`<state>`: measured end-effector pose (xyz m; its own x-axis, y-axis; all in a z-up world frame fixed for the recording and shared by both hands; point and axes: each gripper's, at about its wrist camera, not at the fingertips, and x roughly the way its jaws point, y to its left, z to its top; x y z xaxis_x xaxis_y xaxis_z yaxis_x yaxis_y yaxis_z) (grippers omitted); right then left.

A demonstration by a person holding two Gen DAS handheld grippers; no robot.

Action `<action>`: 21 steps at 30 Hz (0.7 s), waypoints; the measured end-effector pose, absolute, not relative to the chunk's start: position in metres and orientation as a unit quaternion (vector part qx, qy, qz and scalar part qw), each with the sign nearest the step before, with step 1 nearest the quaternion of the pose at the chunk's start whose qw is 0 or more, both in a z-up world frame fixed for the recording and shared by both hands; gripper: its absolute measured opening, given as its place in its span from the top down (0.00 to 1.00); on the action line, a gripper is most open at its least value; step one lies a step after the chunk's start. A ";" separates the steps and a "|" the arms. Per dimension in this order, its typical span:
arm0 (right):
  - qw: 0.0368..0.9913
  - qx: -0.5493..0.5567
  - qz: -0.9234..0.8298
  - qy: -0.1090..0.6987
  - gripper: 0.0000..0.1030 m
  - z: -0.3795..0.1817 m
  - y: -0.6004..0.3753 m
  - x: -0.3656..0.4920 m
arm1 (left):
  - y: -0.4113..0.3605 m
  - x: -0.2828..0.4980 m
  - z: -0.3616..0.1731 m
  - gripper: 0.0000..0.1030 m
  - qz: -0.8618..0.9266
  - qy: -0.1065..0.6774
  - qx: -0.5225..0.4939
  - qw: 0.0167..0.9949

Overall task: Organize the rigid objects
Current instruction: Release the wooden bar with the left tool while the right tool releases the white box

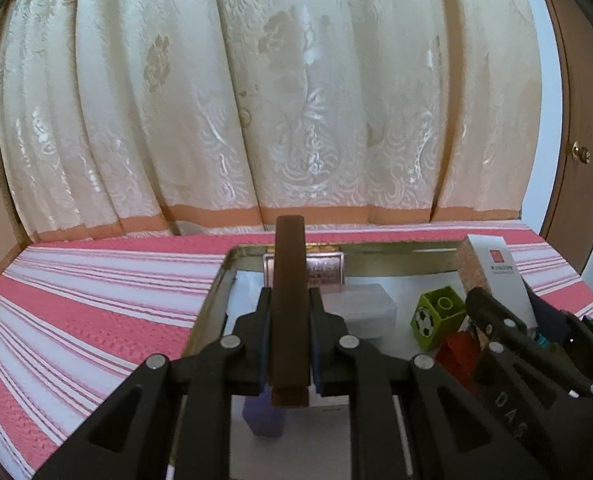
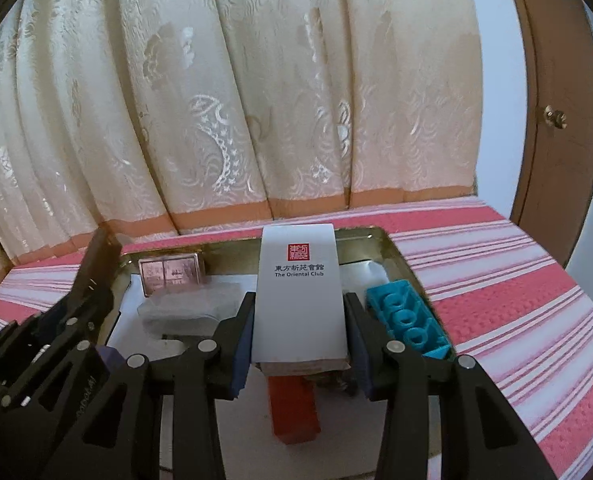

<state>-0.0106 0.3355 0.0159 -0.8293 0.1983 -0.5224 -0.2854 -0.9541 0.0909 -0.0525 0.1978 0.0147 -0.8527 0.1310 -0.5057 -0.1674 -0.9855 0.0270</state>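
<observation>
Two grips | left fingers (image 1: 289, 300) clamp brown bar (image 1: 289, 280) – right fingers (image 2: 298, 312) clamp white box (image 2: 298, 292)

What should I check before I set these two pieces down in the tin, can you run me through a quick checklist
1. Left gripper shut on the brown bar: ok, pads press both long sides.
2. Right gripper shut on the white box: ok, pads sit against both edges.
3. Both pieces over the metal tin: ok, its rim frames them in each view.
4. Free spot under the bar: cannot tell, the white case and a purple piece lie close below.
5. Free spot under the box: not ok, a red block lies right beneath, teal brick beside.
6. Gap between the grippers: ok, apart but close.
</observation>
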 end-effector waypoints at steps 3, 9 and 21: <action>0.123 -0.269 0.952 0.073 0.56 0.014 0.335 -0.017 | 0.200 -0.061 0.008 0.86 0.956 0.033 -0.279 0.080; 0.090 -0.276 0.954 0.070 0.55 0.011 0.335 -0.028 | 0.199 -0.070 -0.002 0.82 0.948 0.033 -0.308 0.073; -0.058 -0.290 0.937 0.189 0.06 0.007 0.341 -0.034 | 0.194 -0.061 0.003 0.00 0.956 0.032 -0.288 0.051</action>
